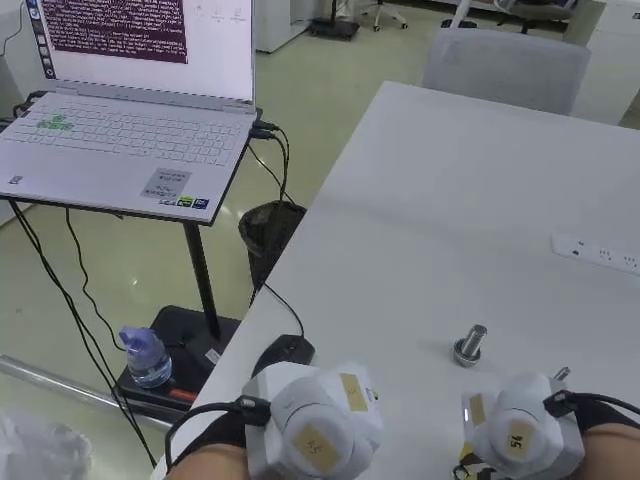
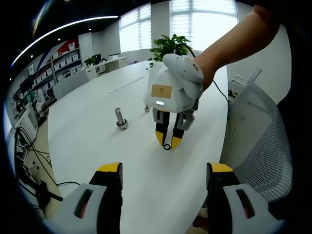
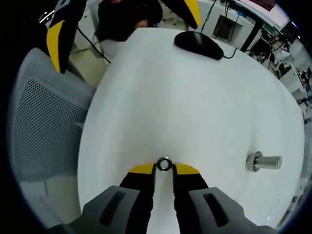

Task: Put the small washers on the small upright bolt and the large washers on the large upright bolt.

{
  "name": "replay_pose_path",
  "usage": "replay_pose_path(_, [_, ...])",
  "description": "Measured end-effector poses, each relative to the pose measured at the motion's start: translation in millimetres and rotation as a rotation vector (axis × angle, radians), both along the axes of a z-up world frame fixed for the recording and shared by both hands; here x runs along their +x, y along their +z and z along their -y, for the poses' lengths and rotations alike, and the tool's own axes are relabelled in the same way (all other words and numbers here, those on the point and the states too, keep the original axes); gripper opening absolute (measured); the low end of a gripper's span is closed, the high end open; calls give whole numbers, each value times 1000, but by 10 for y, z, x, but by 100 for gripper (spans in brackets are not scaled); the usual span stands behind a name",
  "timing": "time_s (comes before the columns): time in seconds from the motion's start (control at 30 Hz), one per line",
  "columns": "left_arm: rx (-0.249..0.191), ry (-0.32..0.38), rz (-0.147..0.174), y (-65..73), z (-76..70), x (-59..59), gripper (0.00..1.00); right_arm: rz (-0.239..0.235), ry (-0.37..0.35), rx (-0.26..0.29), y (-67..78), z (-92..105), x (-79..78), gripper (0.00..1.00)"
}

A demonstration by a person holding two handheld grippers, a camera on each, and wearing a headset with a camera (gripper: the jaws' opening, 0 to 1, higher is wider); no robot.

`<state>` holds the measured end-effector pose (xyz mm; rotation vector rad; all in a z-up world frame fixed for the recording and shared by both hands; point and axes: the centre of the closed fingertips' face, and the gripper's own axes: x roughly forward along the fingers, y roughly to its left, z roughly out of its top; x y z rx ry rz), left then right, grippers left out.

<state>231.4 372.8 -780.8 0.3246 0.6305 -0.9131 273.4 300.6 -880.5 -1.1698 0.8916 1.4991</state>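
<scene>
Steel washer (image 3: 164, 164): which gripper is holding it right now?

The right gripper (image 3: 164, 168) is pinching it by its rim between yellow tips, jaws nearly together, close over the white table (image 1: 450, 200). The left gripper (image 2: 164, 168) is waiting with its jaws spread wide and nothing between them.

Where are the bolts standing?

The large bolt (image 3: 263, 162) is standing upright on the table, near the held washer and off to one side. What looks like the small bolt (image 1: 562, 374) is poking up just beside the right gripper. I cannot tell which size the washer is.

How should this step be going?

My judgement: the person is going to need to level the washer, centre its hole over the matching bolt's tip, lower it past the thread, and only then let go. The tabletop is looking smooth, so a dropped washer could roll away.

And the room?

A laptop (image 1: 120, 130) is glowing on a stand beside the table, a power strip (image 1: 600, 252) is lying farther along it, a mesh chair (image 3: 44, 122) is sitting close, and a leafy plant (image 2: 170, 46) is catching window light.
</scene>
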Motion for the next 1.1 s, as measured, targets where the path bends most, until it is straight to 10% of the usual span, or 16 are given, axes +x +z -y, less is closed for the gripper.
replay_pose_path(0.77, [-1, 12, 3, -4, 3, -22, 65, -12, -92, 4, 21, 59, 18, 13])
replay_pose_path(1.1, [13, 22, 1, -23, -33, -6, 67, -7, -194, 12, 222, 423, 250, 13])
